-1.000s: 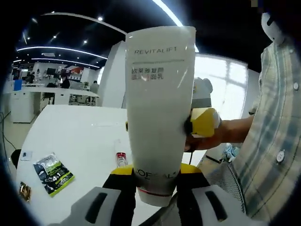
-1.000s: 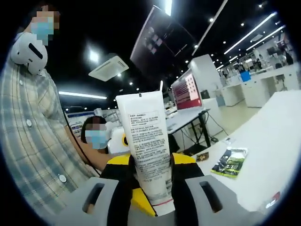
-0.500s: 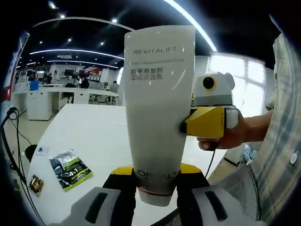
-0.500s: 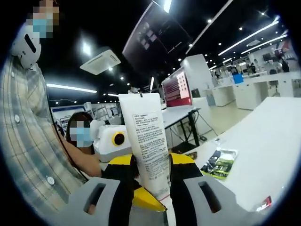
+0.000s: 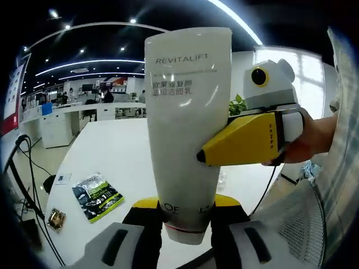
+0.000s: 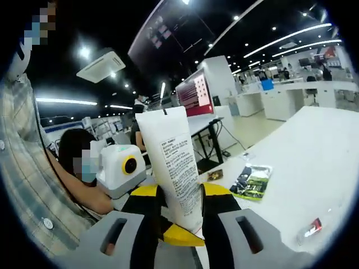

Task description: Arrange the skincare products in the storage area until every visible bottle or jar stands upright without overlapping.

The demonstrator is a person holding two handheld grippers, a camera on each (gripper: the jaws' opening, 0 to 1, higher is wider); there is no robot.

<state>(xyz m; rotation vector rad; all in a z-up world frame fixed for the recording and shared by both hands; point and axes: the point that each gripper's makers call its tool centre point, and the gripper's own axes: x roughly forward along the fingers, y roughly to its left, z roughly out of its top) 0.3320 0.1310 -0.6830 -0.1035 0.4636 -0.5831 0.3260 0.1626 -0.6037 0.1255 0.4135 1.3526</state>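
Note:
A white tube (image 5: pixel 188 112) printed REVITALIFT stands upright in the left gripper view, red-banded cap end down. My left gripper (image 5: pixel 186 210) is shut on its lower end. My right gripper (image 5: pixel 205 156), yellow and white, comes in from the right and its jaw tip presses the tube's right side at mid-height. In the right gripper view the same tube (image 6: pixel 174 162) shows its small-print back, and my right gripper (image 6: pixel 180 196) is shut on it. The left gripper (image 6: pixel 176 235) shows as a yellow wedge just below. The tube is held in the air above the table.
A white table (image 5: pixel 106 162) lies below. On it are a green sachet (image 5: pixel 98 196), a small brown packet (image 5: pixel 56 218) and a small red-capped vial (image 6: pixel 311 228). A person's plaid shirt (image 5: pixel 342 140) is close on the right. A cable (image 5: pixel 22 168) hangs at the table's left edge.
Both views have turned with the hands. The right gripper has come closer along the tube's right side and its jaw now overlaps the tube. The tube stays in the left gripper.

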